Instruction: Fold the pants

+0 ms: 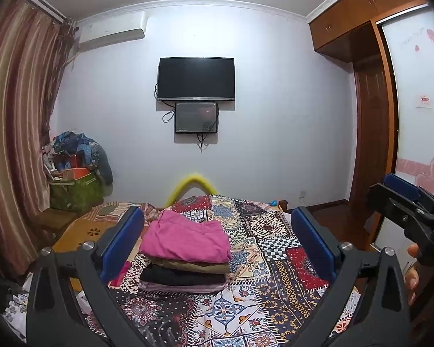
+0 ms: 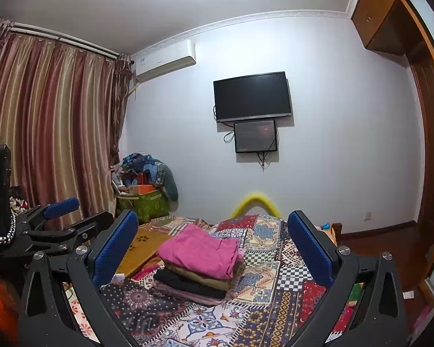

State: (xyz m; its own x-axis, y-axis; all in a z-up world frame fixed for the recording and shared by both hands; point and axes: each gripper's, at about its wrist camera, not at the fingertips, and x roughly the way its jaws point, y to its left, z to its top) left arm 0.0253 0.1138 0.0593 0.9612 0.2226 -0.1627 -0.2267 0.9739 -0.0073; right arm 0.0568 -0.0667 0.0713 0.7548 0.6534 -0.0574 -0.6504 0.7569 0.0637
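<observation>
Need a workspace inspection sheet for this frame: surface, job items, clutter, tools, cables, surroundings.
Surface: bed with patchwork cover, mostly bare around the stack.
Job's things: folded stack, pink pants on top, olive, black and pale layers beneath; edges roughly aligned.
Clutter: heaped green bag in the corner by the curtain; yellow foam arch at the bed's far end.
Tools: left tool open, empty; right tool open, empty, both above the bed.
Cables: loose wires hang from the TV and small screen.
Surroundings: curtain, air conditioner, wooden wardrobe.
</observation>
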